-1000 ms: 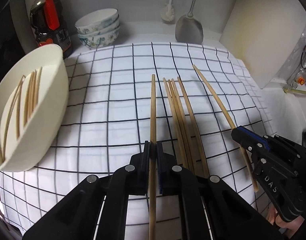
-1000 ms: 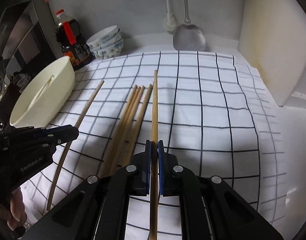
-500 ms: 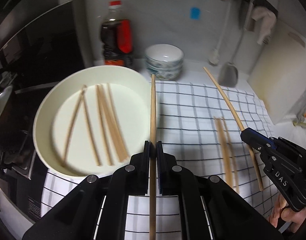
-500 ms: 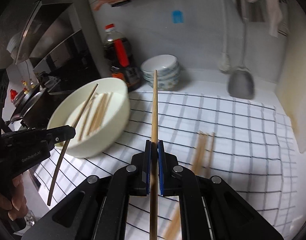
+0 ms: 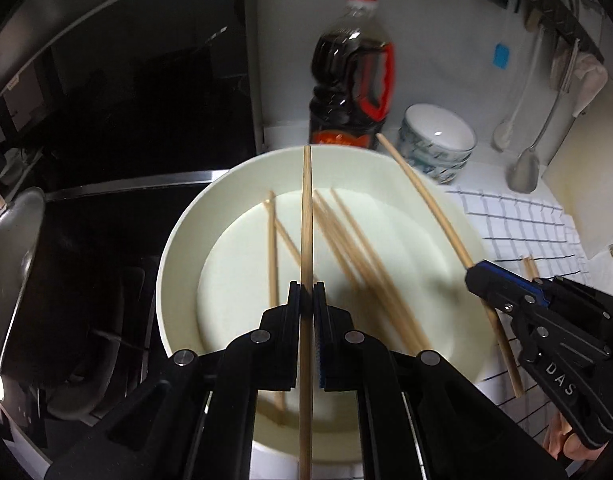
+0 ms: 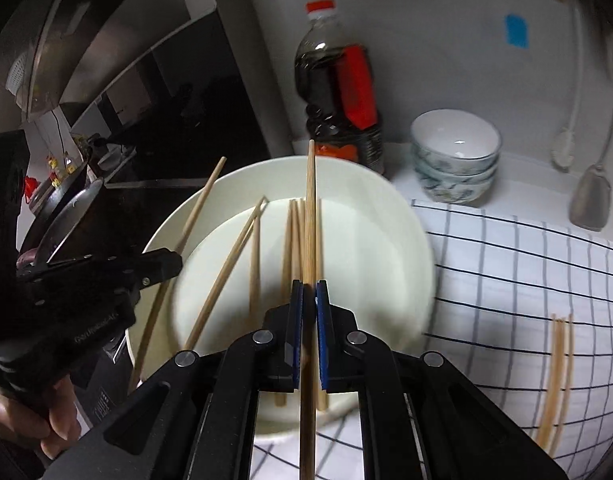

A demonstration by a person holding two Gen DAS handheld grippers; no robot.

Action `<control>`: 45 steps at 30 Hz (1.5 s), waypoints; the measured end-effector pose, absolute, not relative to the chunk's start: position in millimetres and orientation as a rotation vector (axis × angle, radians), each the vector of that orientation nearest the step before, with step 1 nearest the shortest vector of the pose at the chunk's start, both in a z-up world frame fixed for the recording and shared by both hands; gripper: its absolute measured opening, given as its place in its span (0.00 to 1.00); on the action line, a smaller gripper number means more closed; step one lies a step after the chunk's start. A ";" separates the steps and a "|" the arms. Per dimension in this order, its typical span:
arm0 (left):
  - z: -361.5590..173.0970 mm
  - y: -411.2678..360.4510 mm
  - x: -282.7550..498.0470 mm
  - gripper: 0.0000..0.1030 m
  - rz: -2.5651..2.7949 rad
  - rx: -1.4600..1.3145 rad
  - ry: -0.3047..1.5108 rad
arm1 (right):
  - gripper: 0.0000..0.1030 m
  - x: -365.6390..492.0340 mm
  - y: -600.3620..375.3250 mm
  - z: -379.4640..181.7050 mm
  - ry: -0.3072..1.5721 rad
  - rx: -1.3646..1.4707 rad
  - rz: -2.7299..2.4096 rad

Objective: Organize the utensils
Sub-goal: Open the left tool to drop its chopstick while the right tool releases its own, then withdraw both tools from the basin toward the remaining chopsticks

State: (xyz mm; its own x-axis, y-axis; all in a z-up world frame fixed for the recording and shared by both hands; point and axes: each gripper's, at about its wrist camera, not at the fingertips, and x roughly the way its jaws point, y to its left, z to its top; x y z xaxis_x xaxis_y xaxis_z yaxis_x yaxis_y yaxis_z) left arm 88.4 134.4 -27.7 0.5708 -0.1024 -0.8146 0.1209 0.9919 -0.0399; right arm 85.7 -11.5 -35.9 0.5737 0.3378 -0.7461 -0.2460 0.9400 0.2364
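The left tongs (image 5: 306,300) are clamped on one wooden chopstick (image 5: 306,216), and the right tongs (image 6: 309,304) pinch a second chopstick (image 6: 311,216); both sticks hang above the cream bowl (image 5: 178,240). Ahead of the jaws, loose chopsticks (image 5: 354,256) lie crossed on the bowl's smooth round floor. Only the right wrist view shows a few pale sticks (image 6: 558,376) on the black-lined checked cloth (image 6: 526,272), right of its jaws. Only the left wrist view shows a metal pot rim (image 5: 10,248) far left. Beyond both tips stand a dark, red-capped plastic bottle (image 6: 338,96) and stacked patterned ceramic bowls (image 6: 454,156).
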 end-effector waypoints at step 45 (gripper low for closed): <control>-12.5 167.7 90.8 0.93 -0.047 -0.065 0.958 | 0.71 78.6 -57.2 -37.4 1.016 0.229 0.225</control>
State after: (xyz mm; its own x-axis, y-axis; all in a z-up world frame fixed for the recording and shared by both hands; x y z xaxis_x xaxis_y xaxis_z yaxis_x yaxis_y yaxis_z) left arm 90.8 167.7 -12.5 0.5743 -0.0690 -0.8158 0.0110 0.9970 -0.0766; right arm 78.6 -57.2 -37.4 0.5080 0.2903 -0.8109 -0.0789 0.9532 0.2918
